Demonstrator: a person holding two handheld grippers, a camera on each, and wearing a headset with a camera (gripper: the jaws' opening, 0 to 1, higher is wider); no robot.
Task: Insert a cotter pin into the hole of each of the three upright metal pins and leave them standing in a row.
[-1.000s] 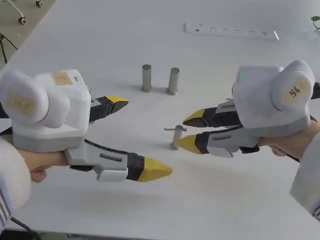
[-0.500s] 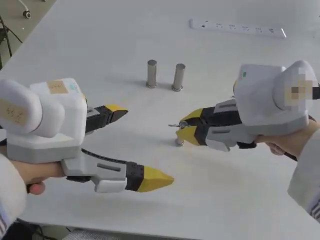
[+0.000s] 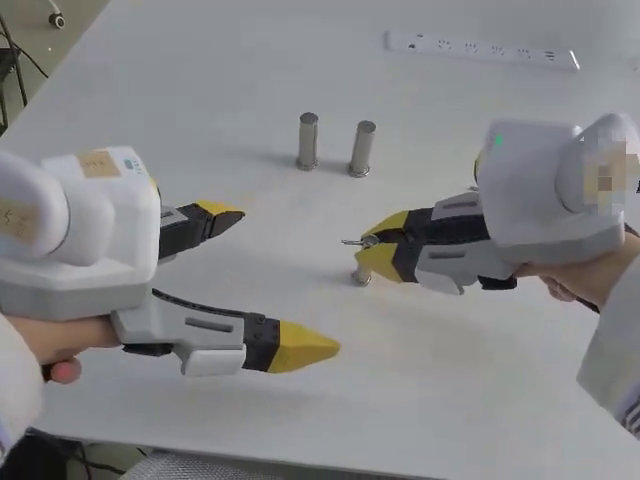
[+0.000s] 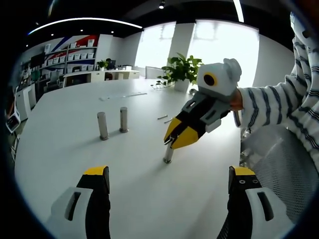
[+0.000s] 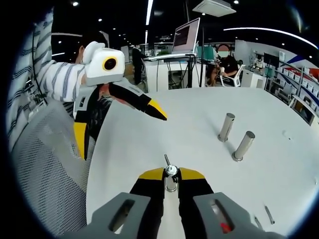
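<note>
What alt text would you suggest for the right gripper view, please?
The right hand-held gripper grips an upright metal pin with a cotter pin through its top, on a white table. Two bare pins stand beyond; the left hand-held gripper hangs open, upper left.

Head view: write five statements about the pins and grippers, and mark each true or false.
1. The left gripper has its jaws wide apart and holds nothing. True.
2. The right gripper is closed on the near metal pin. True.
3. All three metal pins lie flat on the table. False: all three stand upright.
4. Each of the two far metal pins carries a cotter pin. False: their tops look bare. The cotter pin sticks out of the near one.
5. The power strip lies between the two grippers. False: it lies at the far side of the table, beyond the pins.
</note>
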